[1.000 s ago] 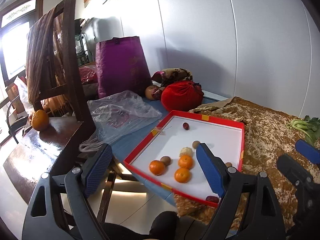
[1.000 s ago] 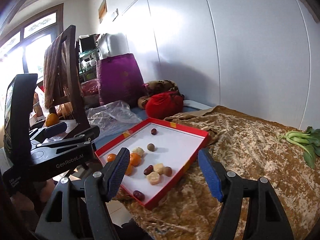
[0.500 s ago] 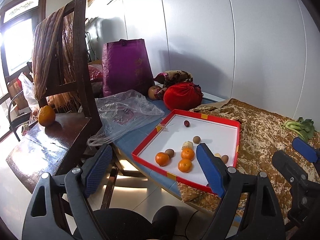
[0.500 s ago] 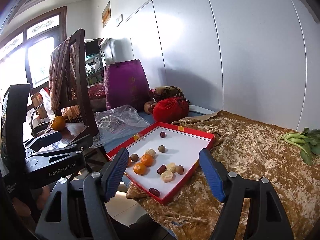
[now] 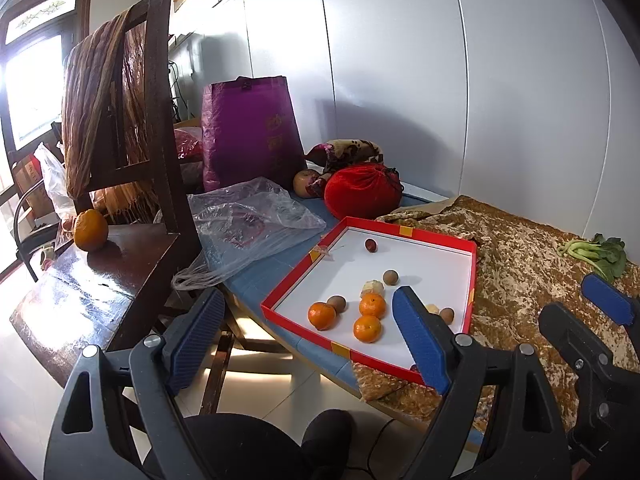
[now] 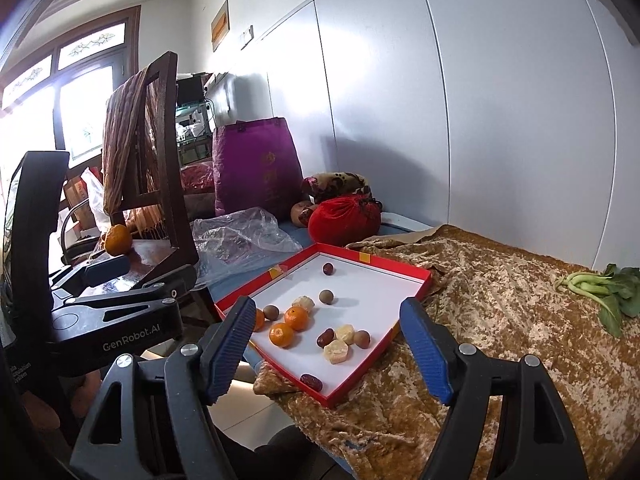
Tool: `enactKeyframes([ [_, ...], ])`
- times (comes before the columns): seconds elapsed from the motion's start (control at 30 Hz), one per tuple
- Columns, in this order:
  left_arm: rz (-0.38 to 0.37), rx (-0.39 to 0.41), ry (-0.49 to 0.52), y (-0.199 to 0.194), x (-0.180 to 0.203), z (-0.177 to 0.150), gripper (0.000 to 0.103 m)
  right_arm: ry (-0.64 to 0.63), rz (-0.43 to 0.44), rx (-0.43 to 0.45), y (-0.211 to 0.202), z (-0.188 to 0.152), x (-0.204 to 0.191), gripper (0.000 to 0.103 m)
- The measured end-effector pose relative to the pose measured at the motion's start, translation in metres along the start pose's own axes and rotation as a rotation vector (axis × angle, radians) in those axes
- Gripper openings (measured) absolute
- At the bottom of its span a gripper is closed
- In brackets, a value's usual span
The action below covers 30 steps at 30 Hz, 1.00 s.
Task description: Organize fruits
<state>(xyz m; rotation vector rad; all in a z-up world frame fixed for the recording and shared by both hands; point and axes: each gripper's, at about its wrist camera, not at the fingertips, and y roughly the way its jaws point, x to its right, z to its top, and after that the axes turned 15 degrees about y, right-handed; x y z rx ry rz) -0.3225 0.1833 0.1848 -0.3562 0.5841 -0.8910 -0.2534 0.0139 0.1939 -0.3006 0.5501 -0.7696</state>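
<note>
Both cameras pulled back and up versus a second ago: red tray [image 6: 404, 268] smaller in frame, more floor and chair [image 5: 120, 256] showing.

Left gripper [image 5: 310, 338] spread wide, nothing between pads. Right gripper [image 6: 328, 344] same, gaping, empty.

Fruit layout in tray unchanged: three mandarins [image 5: 367, 328] clustered near front-left, longans [image 6: 326, 297], red dates [image 6: 325, 338], pale peeled pieces [image 6: 336, 351] scattered. Lone orange [image 5: 91, 230] sitting on chair seat, well apart from tray.

So no sorting progress over this second, just repositioning. Could be stepping back to survey or backing off after placing. Can't tell which.
</note>
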Motion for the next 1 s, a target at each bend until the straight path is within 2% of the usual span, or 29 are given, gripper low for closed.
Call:
enactKeyframes([
  [0.7,0.001,0.0,-0.023,-0.003,-0.006,0.0,0.087,-0.017,0.022,-0.001,-0.001,0.0,-0.01,0.076],
  [1.0,-0.014,0.017,0.04,-0.004,0.006,0.001,0.087,-0.024,0.015,-0.012,0.003,-0.001,-0.011,0.076],
])
